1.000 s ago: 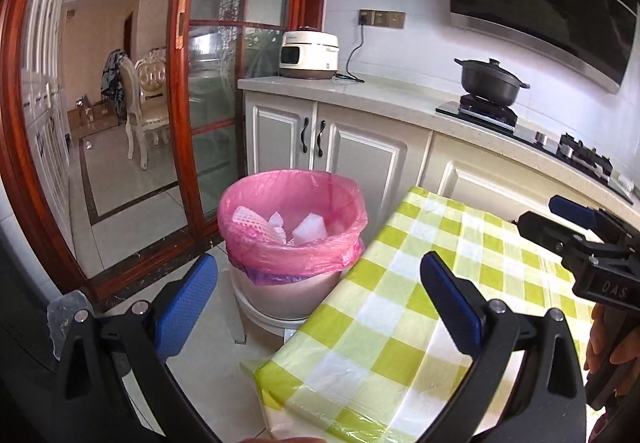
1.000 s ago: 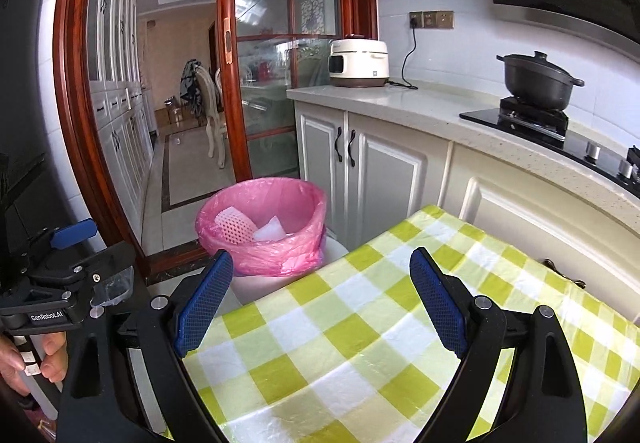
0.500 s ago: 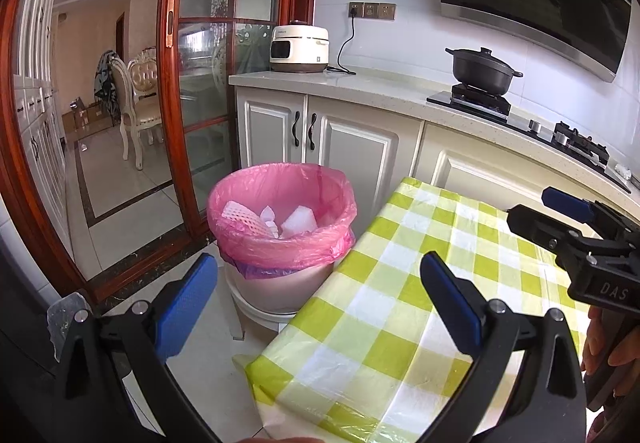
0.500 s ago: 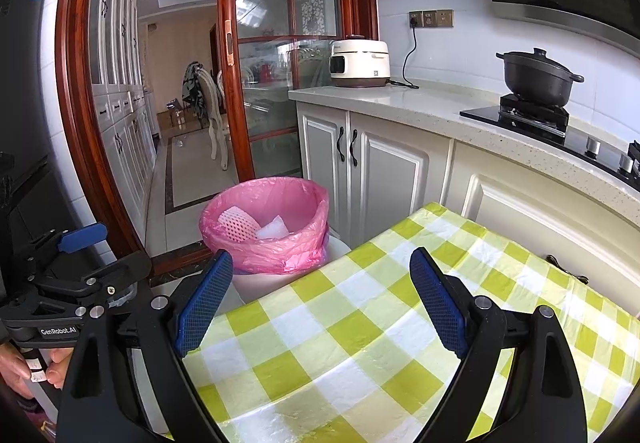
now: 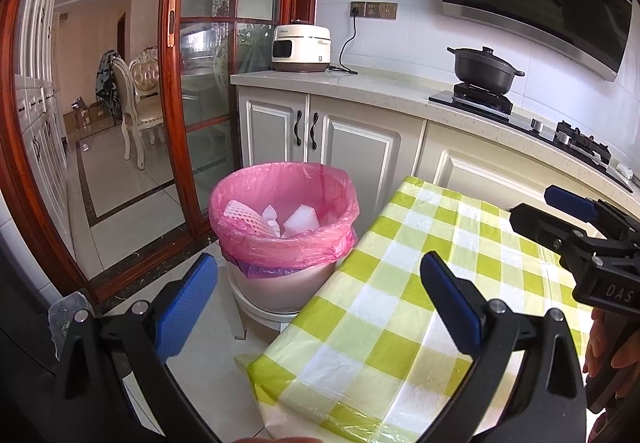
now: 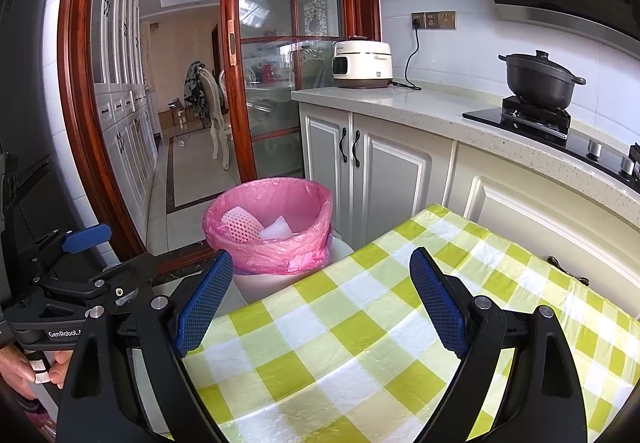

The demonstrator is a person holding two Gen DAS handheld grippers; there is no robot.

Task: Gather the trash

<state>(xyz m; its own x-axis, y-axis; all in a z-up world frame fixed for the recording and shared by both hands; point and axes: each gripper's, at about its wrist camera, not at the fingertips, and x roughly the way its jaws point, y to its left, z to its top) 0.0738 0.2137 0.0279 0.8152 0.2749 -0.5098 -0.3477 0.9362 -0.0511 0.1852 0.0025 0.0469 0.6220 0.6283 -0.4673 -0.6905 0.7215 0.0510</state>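
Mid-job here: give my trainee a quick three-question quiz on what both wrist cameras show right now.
1. True or false: the left gripper holds trash.
2. What colour is the bag lining the bin?
3. The pot sits on: A) the table, B) the stove, C) the floor.

Key: 1 false, both it and the right gripper are open and empty; 2 pink; 3 B.
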